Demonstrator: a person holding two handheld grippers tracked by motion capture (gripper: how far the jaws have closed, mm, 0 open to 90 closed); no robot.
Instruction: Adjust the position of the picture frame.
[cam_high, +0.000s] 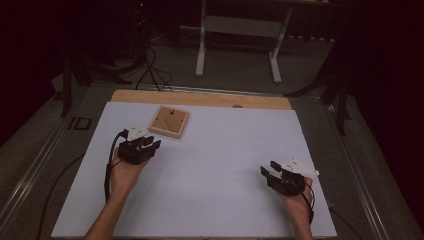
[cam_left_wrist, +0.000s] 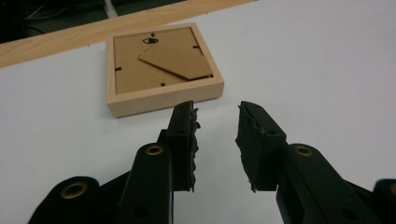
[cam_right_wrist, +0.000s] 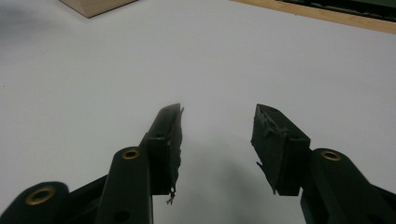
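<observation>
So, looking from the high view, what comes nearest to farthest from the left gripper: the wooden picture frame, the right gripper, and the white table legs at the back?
1. Wooden picture frame: lying back-side up on the white board, just ahead of the left gripper.
2. Right gripper: across the board, on the right.
3. White table legs: on the floor beyond the board's far edge.

Worktop (cam_high: 210, 165): a white sheet covers most of the lower frame of the high view, bare across its middle and right.
Wooden edge (cam_high: 200, 98): a light wood strip runs along the far side of the white sheet.
White stand (cam_high: 237, 37): two legs and a crossbar, top centre, on the floor beyond the worktop.
Black cables (cam_high: 150, 70): they trail over the grey floor (cam_high: 235, 75) at upper left.
Surroundings: dark at both upper corners.
</observation>
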